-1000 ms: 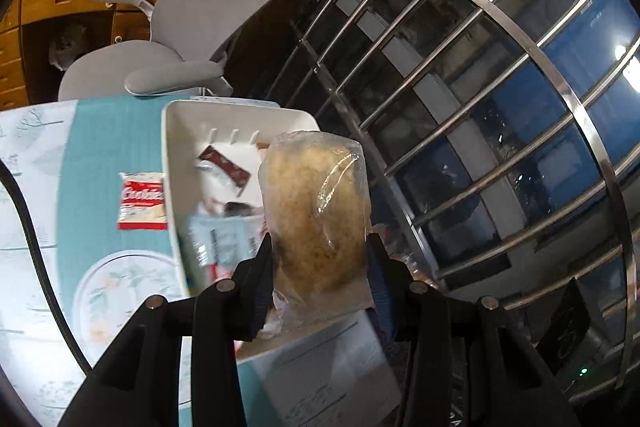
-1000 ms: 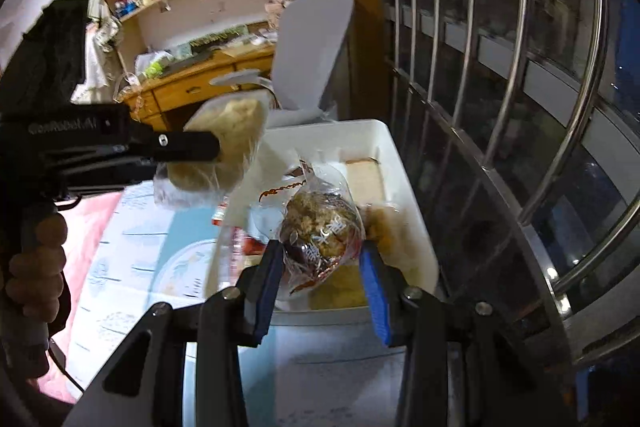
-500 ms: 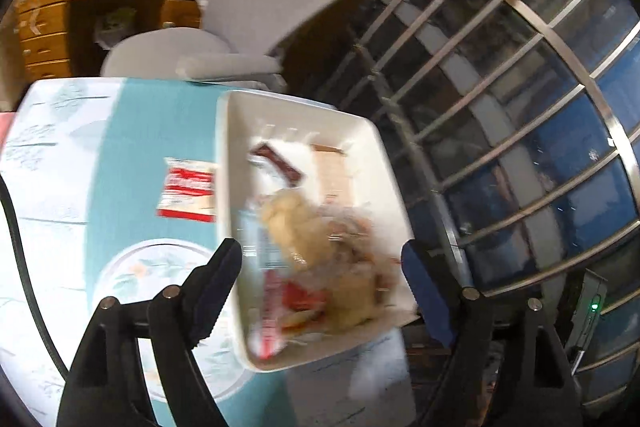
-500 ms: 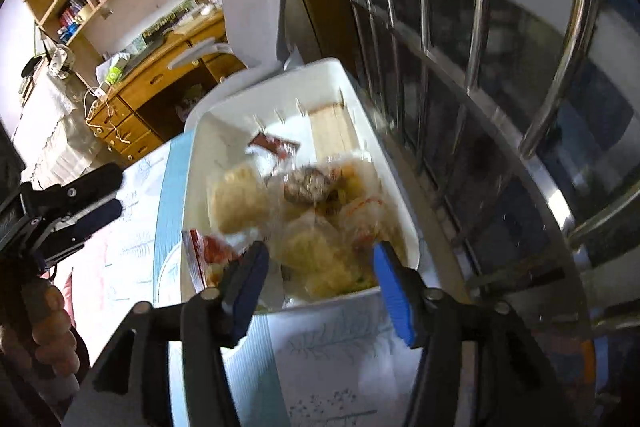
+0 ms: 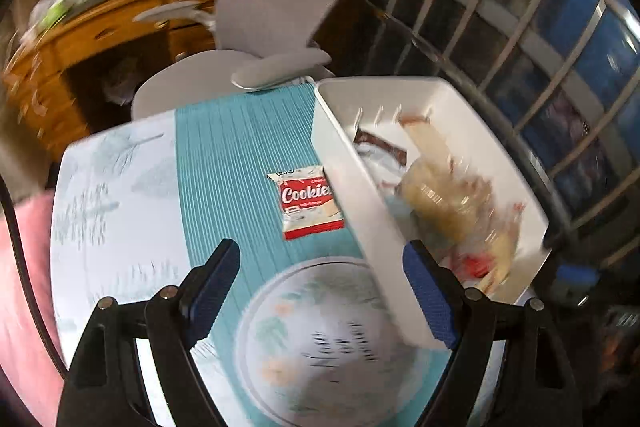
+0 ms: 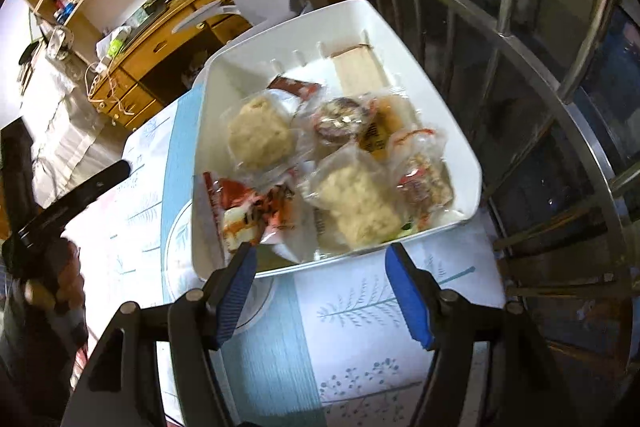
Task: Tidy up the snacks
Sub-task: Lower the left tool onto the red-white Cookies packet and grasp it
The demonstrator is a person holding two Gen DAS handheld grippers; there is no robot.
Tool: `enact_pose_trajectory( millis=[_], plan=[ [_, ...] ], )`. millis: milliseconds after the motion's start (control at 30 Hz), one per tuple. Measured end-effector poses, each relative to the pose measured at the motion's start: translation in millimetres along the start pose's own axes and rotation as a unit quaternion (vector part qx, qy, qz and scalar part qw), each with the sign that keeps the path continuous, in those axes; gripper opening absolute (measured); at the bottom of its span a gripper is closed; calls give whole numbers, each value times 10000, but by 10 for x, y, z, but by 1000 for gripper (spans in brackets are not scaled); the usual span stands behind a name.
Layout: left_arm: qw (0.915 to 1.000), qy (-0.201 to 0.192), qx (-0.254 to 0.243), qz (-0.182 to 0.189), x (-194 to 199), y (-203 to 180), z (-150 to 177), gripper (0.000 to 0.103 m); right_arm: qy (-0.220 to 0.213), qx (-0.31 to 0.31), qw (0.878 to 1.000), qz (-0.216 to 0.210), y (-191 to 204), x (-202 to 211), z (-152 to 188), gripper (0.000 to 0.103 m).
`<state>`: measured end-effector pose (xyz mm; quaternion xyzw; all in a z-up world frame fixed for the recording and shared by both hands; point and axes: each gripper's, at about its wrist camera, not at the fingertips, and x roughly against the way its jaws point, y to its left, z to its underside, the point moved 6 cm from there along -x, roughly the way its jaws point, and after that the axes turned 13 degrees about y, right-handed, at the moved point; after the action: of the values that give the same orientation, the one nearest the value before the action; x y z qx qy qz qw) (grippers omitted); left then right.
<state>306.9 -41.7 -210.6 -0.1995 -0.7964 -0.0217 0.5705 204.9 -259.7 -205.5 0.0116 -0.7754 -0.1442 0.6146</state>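
Both grippers, left (image 5: 322, 287) & right (image 6: 320, 285), jaws apart, empty, right's just widening; cookie packet (image 5: 307, 202) waits beside white bin (image 6: 460, 147), prob. next pickup.

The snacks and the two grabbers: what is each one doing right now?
Left gripper: jaws open, nothing between them.
Right gripper: jaws open, just widened, empty.
White bin: on the table, filled with wrapped snacks.
Cookies packet: flat on the tablecloth, outside the bin, beside its wall.
Round bun in clear wrap: lying in the bin.
Red wrapper: in the bin, at its near corner.
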Motion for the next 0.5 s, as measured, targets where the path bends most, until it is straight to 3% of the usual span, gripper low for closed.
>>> enact_pose_trajectory(
  millis=[100,167,267,400,500],
  plan=[
    [9984,173,-512,168,-126,76,-71,83,15,5,10000,38,110,-26,2,71],
    [9955,263,-862,291,-210,137,-137,83,0,-55,10000,-39,158,-35,11,84],
    [9889,383,-1428,162,-369,178,-224,83,-98,-64,9999,-92,259,-49,16,87],
    [9747,551,-2166,-29,-634,206,-341,83,-288,-237,9993,102,327,-51,2,91],
    [9589,712,-2746,-59,-819,148,-418,83,-476,-386,9969,485,320,-43,-13,95]
  ],
)
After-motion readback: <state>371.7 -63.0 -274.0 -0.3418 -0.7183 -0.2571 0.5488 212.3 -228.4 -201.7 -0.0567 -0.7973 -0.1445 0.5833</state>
